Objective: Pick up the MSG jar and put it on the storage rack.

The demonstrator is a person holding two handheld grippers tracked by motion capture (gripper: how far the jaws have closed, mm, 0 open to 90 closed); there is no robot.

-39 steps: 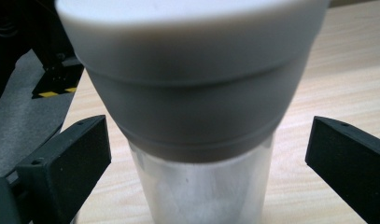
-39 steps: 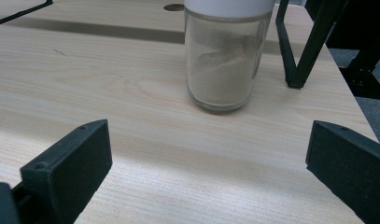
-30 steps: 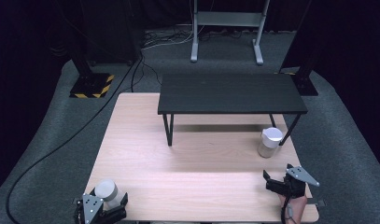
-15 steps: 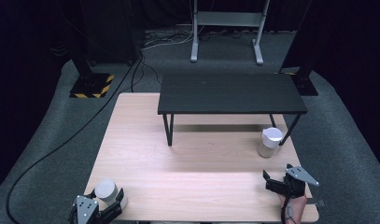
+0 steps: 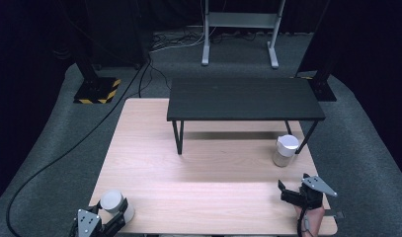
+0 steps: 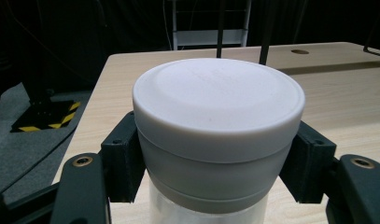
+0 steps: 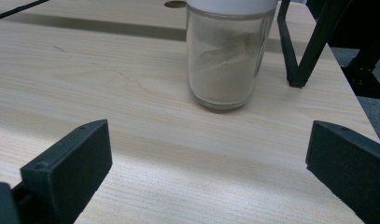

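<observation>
Left tool (image 5: 120, 213) clamps white-lidded jar (image 5: 114, 203) at the bench's (image 5: 198, 168) near-left corner, its jaws having just closed on the lid.

Gripped by the lid alone, the glass body could slip or unscrew if lifted. Right tool (image 5: 290, 188) gapes empty before the second jar (image 7: 227, 56).

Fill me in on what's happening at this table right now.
A person works at a wooden table with a gripper in each hand. The left gripper, at the near left corner, has just been closing its jaws and now clamps a white-lidded jar just below the lid. The right gripper sits open near the right edge, pointing at a second jar of pale powder that stands untouched beside a leg of the small black table.
</observation>
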